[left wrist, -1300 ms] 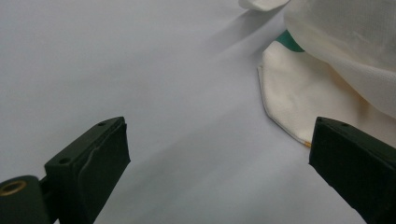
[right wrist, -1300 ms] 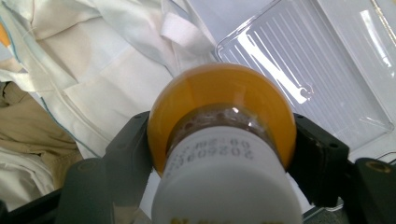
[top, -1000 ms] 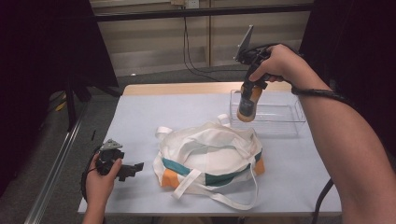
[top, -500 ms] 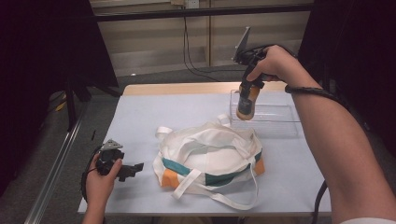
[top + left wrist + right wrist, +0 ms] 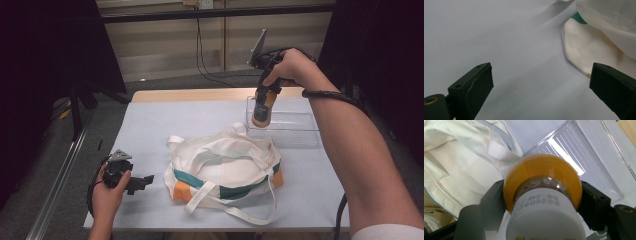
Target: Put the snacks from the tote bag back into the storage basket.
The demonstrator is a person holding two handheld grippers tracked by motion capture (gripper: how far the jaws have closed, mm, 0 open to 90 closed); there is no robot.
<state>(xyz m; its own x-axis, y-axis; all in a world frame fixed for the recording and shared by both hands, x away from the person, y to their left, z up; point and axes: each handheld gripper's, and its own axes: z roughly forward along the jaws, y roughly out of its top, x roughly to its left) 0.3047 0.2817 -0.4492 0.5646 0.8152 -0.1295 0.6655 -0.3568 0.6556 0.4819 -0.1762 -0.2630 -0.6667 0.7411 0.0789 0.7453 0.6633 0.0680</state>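
The right hand-held gripper (image 5: 262, 102) hangs above the far right part of the table (image 5: 150, 130), and its two jaws are closed on an orange bottle (image 5: 262, 111) with a white cap (image 5: 544, 220). In the right gripper view the jaws press on both sides of the bottle just under the cap, at its shoulder. The bottle is in the air over the near left corner of a clear plastic tray (image 5: 295, 127), close to the far edge of a white cloth bag (image 5: 225, 165) that lies in the middle of the table.

The left hand-held gripper (image 5: 142, 181) rests low near the left front corner of the table; its jaws stand wide apart and hold nothing, with one corner of the bag just ahead of them.

The bottle looks stiff, smooth and rounded, so it probably can slip or turn between flat pads; a grip at the shoulder seems safer than on the wide body. The bag is soft and light, and its straps (image 5: 235, 212) look the easiest place to take it.
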